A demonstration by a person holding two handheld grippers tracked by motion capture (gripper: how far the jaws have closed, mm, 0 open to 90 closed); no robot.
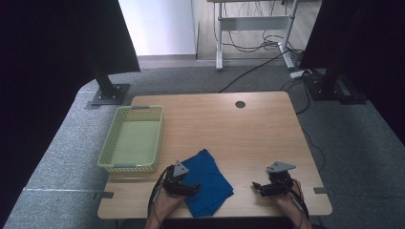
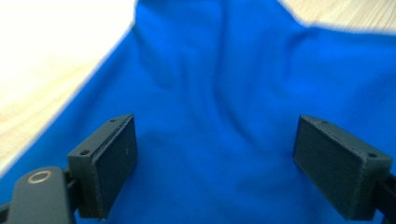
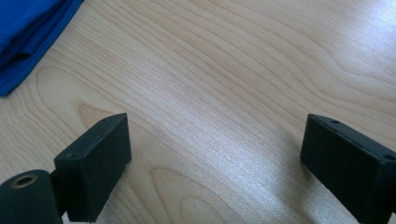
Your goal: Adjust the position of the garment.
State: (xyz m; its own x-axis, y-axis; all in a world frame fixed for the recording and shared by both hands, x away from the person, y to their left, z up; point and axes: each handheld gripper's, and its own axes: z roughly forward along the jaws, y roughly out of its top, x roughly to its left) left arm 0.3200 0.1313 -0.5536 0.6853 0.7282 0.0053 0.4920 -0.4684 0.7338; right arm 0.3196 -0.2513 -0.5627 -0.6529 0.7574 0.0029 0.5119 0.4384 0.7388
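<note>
The blue cloth (image 1: 207, 181) lies under the released left tongs (image 1: 193, 189), beside the released right tongs (image 1: 258, 187).

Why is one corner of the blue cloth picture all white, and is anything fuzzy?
In the left gripper view, light washes out the table at top left, and the blue cloth has soft, blurry edges. In the right gripper view, a pale sheen lies on the wood. The high view is dim at its sides.

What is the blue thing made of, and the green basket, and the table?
The blue cloth looks like soft, matte woven fabric: it folds and wrinkles smoothly. The green basket seems to be moulded plastic, judging by the regular holes in its walls. The table looks like pale wood or a wood-look laminate, with grain lines and a slight sheen.
</note>
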